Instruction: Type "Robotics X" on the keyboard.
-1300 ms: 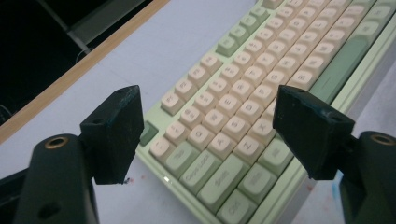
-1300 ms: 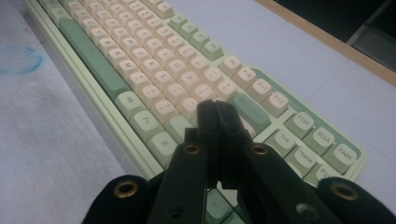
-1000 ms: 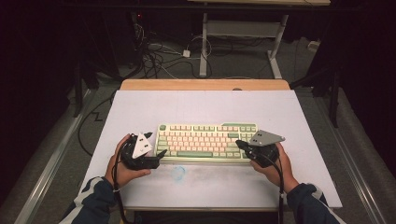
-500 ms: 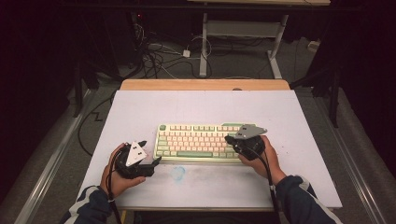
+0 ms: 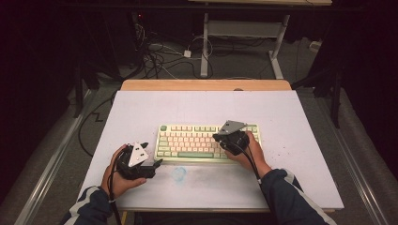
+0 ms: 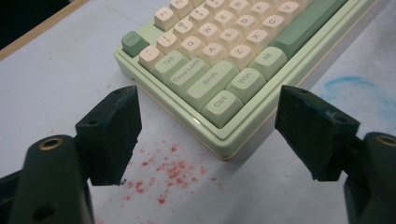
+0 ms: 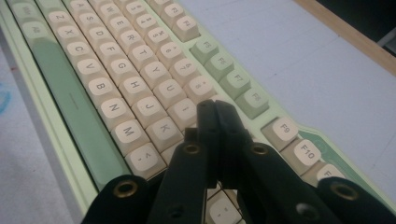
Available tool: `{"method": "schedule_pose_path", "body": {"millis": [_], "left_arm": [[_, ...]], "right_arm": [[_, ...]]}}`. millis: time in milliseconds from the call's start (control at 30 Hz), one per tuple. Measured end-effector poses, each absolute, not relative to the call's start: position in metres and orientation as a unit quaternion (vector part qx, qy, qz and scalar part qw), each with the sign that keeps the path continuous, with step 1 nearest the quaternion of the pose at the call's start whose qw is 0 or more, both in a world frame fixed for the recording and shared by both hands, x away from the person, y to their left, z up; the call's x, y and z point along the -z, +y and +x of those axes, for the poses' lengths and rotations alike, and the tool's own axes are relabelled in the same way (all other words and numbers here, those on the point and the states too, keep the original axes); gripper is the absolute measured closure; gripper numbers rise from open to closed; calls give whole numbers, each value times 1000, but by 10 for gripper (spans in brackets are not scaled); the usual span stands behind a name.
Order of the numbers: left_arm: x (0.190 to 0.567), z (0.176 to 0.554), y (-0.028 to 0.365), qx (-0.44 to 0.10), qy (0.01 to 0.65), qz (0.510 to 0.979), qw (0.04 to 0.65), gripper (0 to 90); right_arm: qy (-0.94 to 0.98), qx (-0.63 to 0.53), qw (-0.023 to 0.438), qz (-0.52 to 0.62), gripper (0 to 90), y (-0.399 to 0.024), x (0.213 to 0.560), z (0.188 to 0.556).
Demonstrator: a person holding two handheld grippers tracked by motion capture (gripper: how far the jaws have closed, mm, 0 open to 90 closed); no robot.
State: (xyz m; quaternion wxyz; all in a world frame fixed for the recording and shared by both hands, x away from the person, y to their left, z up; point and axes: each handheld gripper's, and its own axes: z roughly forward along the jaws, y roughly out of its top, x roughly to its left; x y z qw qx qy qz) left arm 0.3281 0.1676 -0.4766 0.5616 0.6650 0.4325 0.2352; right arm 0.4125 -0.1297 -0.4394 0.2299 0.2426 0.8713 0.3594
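A pale green keyboard (image 5: 197, 142) with cream keys lies in the middle of the white table. My right gripper (image 5: 219, 138) hovers over its right half, jaws shut with nothing between them; in the right gripper view its tips (image 7: 215, 109) sit just above the keys (image 7: 140, 70) around the I and O. My left gripper (image 5: 157, 162) rests on the table near the keyboard's front left corner. Its jaws stand open and empty, with the keyboard's Ctrl corner (image 6: 219, 105) ahead between them in the left gripper view.
Red crumbs (image 6: 163, 175) speckle the table by the keyboard's corner. A blue smudge (image 5: 178, 173) marks the table in front of the keyboard. The table's wooden far edge (image 5: 206, 85) has cables and a desk frame on the floor behind it.
My right gripper has slid left over the keyboard, from its right end onto the keys. The left gripper has drifted slightly toward me and left.
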Motion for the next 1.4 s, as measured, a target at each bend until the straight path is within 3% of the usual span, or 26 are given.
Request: {"method": "schedule_pose_path", "body": {"millis": [633, 867, 1133, 1400], "left_arm": [[480, 328, 166, -226, 433, 676, 551, 217], [480, 329, 165, -225, 434, 678, 549, 217], [481, 329, 166, -228, 439, 679, 543, 223], [481, 329, 167, -228, 438, 680, 542, 226]], "right_arm": [[889, -321, 224, 240, 900, -115, 450, 421], [868, -375, 216, 245, 899, -126, 437, 414], [841, -428, 234, 236, 777, -142, 421, 402], [821, -452, 263, 230, 548, -159, 412, 388]]}}
